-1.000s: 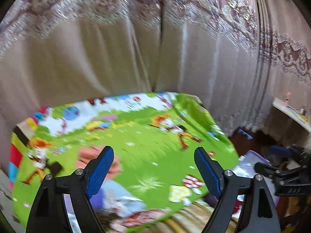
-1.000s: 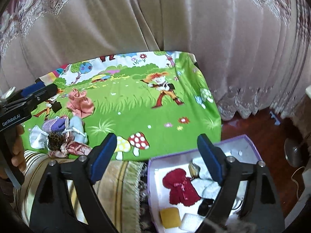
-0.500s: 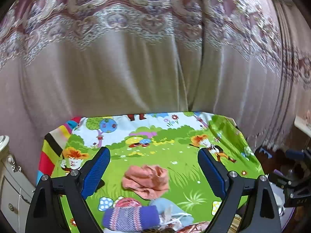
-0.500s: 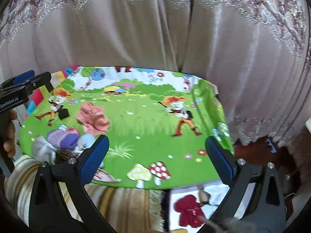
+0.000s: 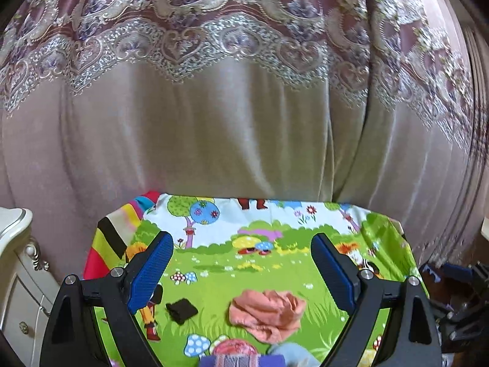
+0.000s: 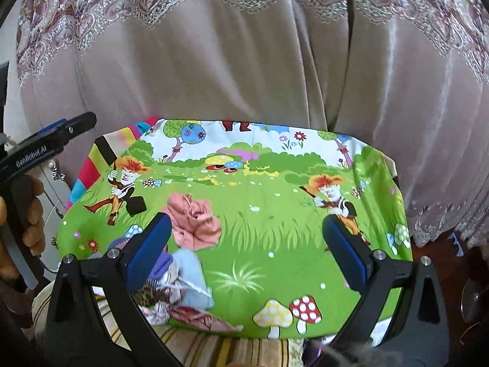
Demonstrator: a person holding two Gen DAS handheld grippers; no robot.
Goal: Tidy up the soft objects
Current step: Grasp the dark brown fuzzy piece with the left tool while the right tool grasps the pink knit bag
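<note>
Both sets of jaws gape wide w/ nothing in them: left gripper (image 5: 241, 270) hangs over the green cartoon cloth (image 5: 275, 263), right gripper (image 6: 244, 249) likewise. Pink rag (image 5: 267, 309) sits at approx 6 o'clock just below the left jaws' gap; in the right view it's at 10 o'clock by the left pad. Sorting looks barely underway imo: rag, small black piece (image 5: 181, 310) and the mixed pile (image 6: 180, 281) at 7 o'clock still lie loose on the cloth.
</note>
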